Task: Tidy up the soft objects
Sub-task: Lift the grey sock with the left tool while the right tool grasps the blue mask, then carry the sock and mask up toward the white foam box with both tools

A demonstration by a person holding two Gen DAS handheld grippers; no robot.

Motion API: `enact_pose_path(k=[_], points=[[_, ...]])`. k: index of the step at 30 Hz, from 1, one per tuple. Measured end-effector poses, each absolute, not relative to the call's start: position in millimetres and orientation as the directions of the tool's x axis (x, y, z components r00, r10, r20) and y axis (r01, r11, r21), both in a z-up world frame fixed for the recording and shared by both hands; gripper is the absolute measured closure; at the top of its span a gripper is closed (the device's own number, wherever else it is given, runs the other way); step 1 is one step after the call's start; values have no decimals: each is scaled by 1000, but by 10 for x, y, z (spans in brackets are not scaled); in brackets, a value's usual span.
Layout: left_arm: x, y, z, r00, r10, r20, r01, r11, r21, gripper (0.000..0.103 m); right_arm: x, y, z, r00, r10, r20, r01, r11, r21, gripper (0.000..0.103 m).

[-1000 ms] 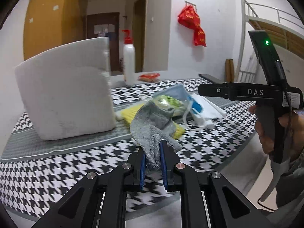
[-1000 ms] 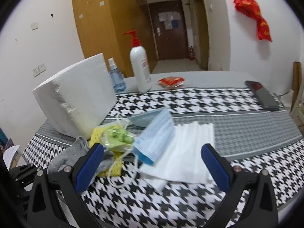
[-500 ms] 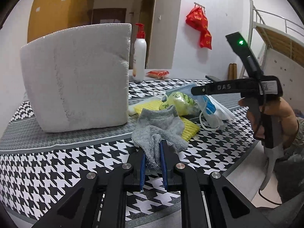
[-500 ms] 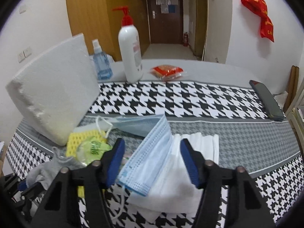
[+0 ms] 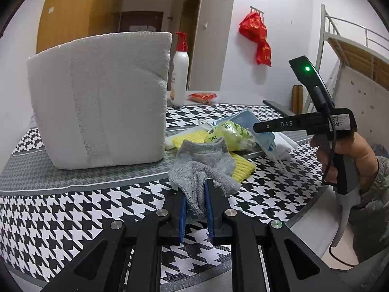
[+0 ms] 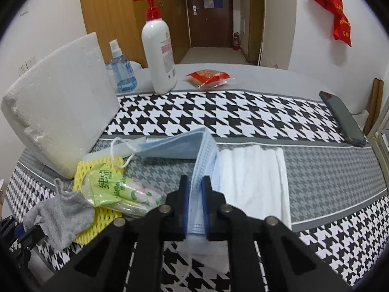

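right gripper has just closed on the blue mask – flimsy, best pinched at its edge – left gripper clamps the limp grey sock.

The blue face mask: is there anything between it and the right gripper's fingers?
Nothing visible. The right gripper has just closed its fingers directly on the blue face mask, with a fold of it pinched between them. The white cloth lies beside it, outside the grip.

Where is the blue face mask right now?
In the right wrist view, the blue face mask sits pinched in the right claw, draped between the white cloth and the green packet.
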State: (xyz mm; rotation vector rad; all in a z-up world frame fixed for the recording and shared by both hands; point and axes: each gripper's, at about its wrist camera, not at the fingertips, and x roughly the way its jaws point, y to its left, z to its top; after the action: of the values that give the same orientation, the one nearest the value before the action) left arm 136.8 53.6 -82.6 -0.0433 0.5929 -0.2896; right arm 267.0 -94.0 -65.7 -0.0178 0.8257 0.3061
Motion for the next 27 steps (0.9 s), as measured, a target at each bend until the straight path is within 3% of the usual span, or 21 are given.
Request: enact_pose_path(k=[20, 27], points=[[900, 587, -486, 864, -222, -452, 219, 974, -61, 88, 1830, -1160, -125, 730, 402, -553, -351, 914, 202, 91], [752, 610, -572, 851, -201, -485, 202, 978, -52, 88, 1533, -1159, -213, 723, 429, -542, -381, 901, 206, 91]])
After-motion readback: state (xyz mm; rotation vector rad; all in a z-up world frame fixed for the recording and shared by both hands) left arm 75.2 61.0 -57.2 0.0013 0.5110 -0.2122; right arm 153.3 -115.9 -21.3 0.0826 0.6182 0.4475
